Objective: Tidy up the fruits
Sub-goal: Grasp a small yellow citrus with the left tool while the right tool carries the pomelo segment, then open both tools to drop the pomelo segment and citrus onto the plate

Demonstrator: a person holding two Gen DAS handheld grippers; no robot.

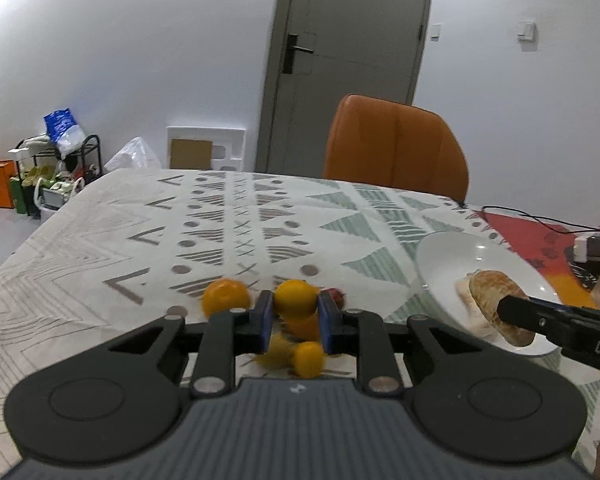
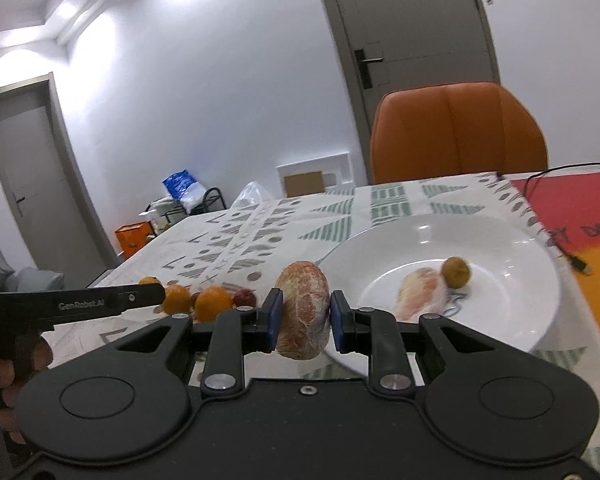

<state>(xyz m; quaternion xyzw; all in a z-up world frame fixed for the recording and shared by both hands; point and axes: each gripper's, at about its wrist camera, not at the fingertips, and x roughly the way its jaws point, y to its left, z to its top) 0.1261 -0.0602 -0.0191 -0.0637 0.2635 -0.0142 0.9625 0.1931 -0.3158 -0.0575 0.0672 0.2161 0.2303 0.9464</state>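
Your left tool (image 1: 292,315) is pinching a small orange citrus fruit (image 1: 295,298) between its blue pads, lifted above the others. Below it sit more small oranges: one (image 1: 225,298) just to the left, one (image 1: 309,358) blurred beneath the jaws, and a dark red fruit (image 1: 337,296) just to the right, all on the patterned tablecloth (image 1: 100,264) covering the surface. Your right tool (image 2: 303,316) is pinching a peeled, pinkish pomelo segment (image 2: 304,308), held at the near rim of the white plate (image 2: 500,236). On that plate lie a second peeled segment (image 2: 422,294) and a small yellow-green fruit (image 2: 456,272) touching it. An orange chair (image 2: 456,132) stands behind the surface.
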